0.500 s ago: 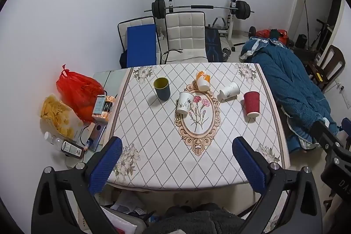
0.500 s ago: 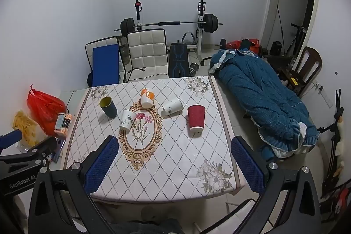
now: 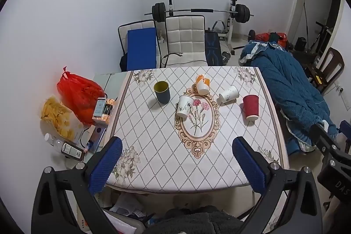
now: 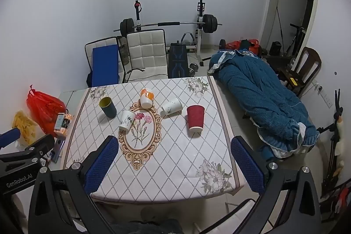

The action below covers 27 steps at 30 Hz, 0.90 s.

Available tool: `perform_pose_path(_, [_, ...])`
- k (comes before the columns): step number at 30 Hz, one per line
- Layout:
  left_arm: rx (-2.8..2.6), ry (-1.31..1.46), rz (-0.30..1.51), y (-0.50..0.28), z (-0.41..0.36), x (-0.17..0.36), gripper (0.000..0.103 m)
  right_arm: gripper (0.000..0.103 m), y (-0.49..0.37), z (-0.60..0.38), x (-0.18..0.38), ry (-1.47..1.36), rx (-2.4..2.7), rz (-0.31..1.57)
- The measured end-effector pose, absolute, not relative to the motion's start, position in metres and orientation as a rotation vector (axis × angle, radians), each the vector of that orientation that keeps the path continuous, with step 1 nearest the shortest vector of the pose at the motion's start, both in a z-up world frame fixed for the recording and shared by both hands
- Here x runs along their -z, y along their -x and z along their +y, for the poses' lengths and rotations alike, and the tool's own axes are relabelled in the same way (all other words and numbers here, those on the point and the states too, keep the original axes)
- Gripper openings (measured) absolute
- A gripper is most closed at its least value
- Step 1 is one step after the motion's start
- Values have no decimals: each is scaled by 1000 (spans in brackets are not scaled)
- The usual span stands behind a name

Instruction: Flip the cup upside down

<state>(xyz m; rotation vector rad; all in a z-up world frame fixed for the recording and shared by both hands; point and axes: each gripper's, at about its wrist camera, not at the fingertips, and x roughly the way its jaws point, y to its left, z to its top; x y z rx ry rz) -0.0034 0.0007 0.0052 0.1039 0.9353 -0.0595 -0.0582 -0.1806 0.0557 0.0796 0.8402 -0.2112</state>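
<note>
Both your grippers hang wide apart and empty above the table's near edge.

Your left gripper (image 3: pixel 176 165) and right gripper (image 4: pixel 173 162) are held back from five cups on the table (image 4: pixel 175 179), likely to choose one. Toward the far left corner the dark cup (image 3: pixel 162 91) stands mouth up; the red cup (image 3: pixel 250 107) near the right edge looks upright too. Which of the three white cups are tipped is hard to tell.

Left gripper (image 3: pixel 176 165): I'm seeing black angular frame arms, ribbed blue pads (image 3: pixel 105 165), silver screw heads.
Right gripper (image 4: pixel 173 162): I'm seeing the same black frame, blue textured pads (image 4: pixel 246 165), silver bolts.
Markings: white "GenRobot.AI" lettering is showing on the left gripper's black body.
</note>
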Motion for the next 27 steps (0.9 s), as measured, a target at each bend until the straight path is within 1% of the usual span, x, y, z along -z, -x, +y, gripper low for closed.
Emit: perform_pose_path(27, [68, -83, 916, 4, 4, -13, 103, 103, 63, -186, -67, -78, 205, 836])
